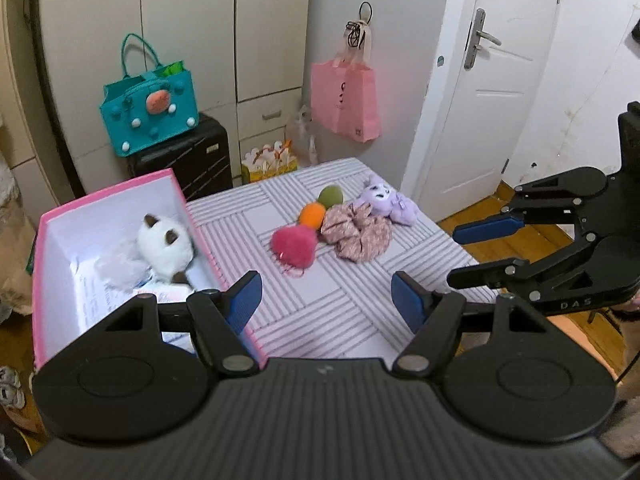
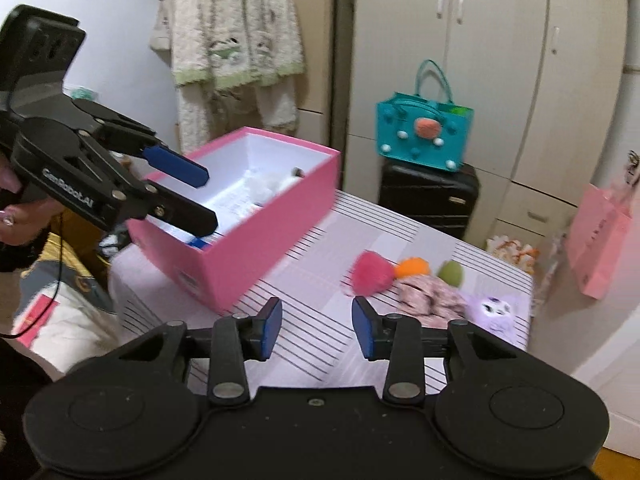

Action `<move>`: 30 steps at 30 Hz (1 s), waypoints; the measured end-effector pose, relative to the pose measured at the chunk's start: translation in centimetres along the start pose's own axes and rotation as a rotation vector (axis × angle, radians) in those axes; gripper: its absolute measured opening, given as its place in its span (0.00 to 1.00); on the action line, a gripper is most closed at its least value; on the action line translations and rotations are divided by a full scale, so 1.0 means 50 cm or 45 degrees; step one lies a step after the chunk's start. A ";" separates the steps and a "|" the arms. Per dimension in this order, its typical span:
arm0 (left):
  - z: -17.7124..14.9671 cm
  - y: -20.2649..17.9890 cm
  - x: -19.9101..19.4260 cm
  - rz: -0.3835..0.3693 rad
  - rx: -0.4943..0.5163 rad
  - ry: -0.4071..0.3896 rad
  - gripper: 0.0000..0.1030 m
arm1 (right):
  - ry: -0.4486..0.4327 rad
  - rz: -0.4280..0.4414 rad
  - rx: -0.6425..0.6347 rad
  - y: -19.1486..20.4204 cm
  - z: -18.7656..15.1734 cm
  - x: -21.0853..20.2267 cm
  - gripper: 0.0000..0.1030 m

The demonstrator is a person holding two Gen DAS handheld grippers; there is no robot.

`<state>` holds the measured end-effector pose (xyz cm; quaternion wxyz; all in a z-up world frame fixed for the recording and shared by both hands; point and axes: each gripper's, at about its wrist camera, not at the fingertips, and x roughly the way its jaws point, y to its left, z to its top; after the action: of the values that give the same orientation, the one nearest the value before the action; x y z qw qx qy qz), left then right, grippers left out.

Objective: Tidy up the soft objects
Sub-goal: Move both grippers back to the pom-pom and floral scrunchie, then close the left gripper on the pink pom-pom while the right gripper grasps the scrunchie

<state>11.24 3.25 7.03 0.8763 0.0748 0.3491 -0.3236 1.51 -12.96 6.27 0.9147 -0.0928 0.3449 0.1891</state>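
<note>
A pink box (image 1: 48, 248) (image 2: 256, 252) stands on the striped table (image 1: 332, 312) and holds a white plush cat (image 1: 166, 246). On the table lie a pink pompom (image 1: 294, 245) (image 2: 370, 272), an orange ball (image 1: 313, 215) (image 2: 412, 267), a green ball (image 1: 331, 196) (image 2: 451, 272), a pink scrunchie (image 1: 358, 232) (image 2: 428, 300) and a purple plush (image 1: 386, 202) (image 2: 494, 312). My left gripper (image 1: 326, 300) (image 2: 202, 196) is open and empty over the box's near edge. My right gripper (image 2: 316, 328) (image 1: 460, 256) is open and empty, short of the toys.
A black suitcase (image 1: 188, 160) with a teal bag (image 1: 150, 110) stands behind the table by the wardrobe. A pink paper bag (image 1: 346, 98) hangs on the wardrobe side. A white door (image 1: 492, 80) is at the right. A robe (image 2: 236, 40) hangs on the wall.
</note>
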 end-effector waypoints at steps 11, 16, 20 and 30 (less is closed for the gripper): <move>0.020 -0.048 0.136 -0.012 -0.039 0.005 0.70 | -0.027 -0.083 0.024 -0.087 -0.058 0.064 0.59; 0.012 -0.051 0.190 -0.003 -0.085 -0.001 0.72 | -0.020 -0.170 0.037 -0.108 -0.082 0.122 0.60; 0.002 -0.046 0.226 0.077 -0.145 -0.014 0.71 | -0.048 -0.161 0.062 -0.125 -0.097 0.151 0.63; 0.004 -0.026 0.318 0.180 -0.214 -0.024 0.71 | -0.051 -0.139 0.153 -0.196 -0.100 0.241 0.69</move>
<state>19.27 -6.02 -3.19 0.9033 0.0223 0.3607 -0.2312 10.85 -19.99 -5.10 0.9343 -0.0527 0.3317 0.1198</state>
